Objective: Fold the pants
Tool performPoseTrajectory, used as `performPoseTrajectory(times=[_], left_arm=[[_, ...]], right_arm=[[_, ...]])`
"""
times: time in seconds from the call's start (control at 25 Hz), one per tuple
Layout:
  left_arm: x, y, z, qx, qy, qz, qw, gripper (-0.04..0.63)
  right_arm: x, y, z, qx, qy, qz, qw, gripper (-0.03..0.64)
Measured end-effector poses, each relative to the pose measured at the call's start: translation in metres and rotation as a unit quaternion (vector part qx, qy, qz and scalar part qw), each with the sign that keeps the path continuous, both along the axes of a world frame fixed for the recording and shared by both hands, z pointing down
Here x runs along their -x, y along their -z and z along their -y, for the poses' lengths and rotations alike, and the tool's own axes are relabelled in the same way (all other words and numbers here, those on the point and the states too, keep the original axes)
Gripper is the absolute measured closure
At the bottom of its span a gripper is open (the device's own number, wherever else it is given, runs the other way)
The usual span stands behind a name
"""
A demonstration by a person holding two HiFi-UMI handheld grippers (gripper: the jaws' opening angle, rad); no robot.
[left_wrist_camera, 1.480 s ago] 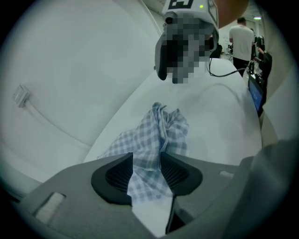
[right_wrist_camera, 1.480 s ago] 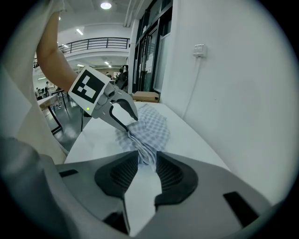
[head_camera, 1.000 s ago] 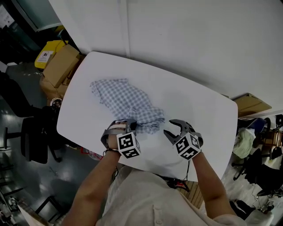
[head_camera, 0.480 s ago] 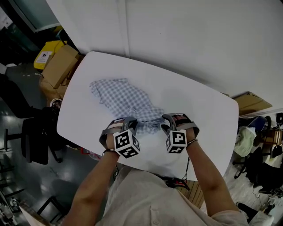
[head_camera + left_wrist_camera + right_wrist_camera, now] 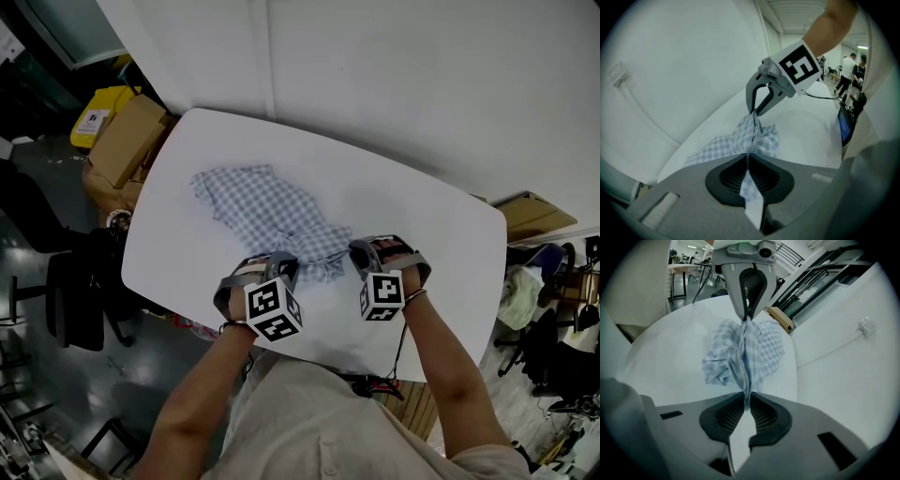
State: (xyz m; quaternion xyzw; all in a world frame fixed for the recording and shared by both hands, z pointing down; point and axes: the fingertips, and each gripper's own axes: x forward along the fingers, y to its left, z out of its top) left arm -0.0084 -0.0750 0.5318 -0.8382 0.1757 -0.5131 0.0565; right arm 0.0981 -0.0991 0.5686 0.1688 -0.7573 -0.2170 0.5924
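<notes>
The blue-and-white checked pants (image 5: pixel 267 217) lie crumpled on the white table (image 5: pixel 412 220). My left gripper (image 5: pixel 284 265) is shut on the near edge of the cloth, and a strip of fabric (image 5: pixel 749 154) runs between its pads. My right gripper (image 5: pixel 360 253) sits a short way to the right on the same edge. Its jaws have just been closing and now pinch the cloth (image 5: pixel 746 397). The pants (image 5: pixel 750 350) hang taut between the two grippers. The left gripper view shows the right gripper (image 5: pixel 757 107) biting the fabric. The left gripper (image 5: pixel 747 312) shows the same in the right gripper view.
Cardboard boxes (image 5: pixel 127 139) and a yellow bin (image 5: pixel 97 111) stand on the floor off the table's far left corner. A black chair (image 5: pixel 73 298) is at the left. A white wall (image 5: pixel 422 75) runs behind the table. People (image 5: pixel 846 70) stand far off in the room.
My right gripper slid left to the pants' near edge, rolled over and closed on the cloth. The left gripper lifted its edge slightly.
</notes>
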Motion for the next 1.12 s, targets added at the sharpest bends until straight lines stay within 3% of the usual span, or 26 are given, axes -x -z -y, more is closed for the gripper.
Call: performPoseTrajectory(times=[0.28, 0.52, 0.68, 0.88, 1.04, 1.12], left_arm=[[-0.014, 0.017, -0.017, 0.076, 0.032, -0.064, 0.9945, 0.566], [-0.019, 0.036, -0.009, 0.114, 0.052, -0.088, 0.9883, 0.566], [-0.02, 0.037, -0.007, 0.12, 0.051, -0.08, 0.9882, 0.566], [-0.023, 0.037, -0.005, 0.138, 0.068, -0.09, 0.9841, 0.566], [-0.024, 0.042, -0.003, 0.138, 0.063, -0.088, 0.9844, 0.566], [-0.026, 0.046, -0.002, 0.138, 0.059, -0.087, 0.9849, 0.566]], right_arm=[[-0.012, 0.024, 0.001, 0.019, 0.014, 0.006, 1.0, 0.566], [-0.022, 0.027, -0.028, 0.109, 0.036, 0.026, 0.993, 0.565], [-0.016, 0.026, -0.034, 0.147, -0.008, 0.066, 0.987, 0.451], [0.007, 0.041, -0.034, 0.138, -0.04, 0.131, 0.981, 0.425], [0.036, 0.062, -0.03, 0.107, -0.113, 0.235, 0.96, 0.394], [0.049, 0.071, -0.027, 0.078, -0.129, 0.264, 0.953, 0.393]])
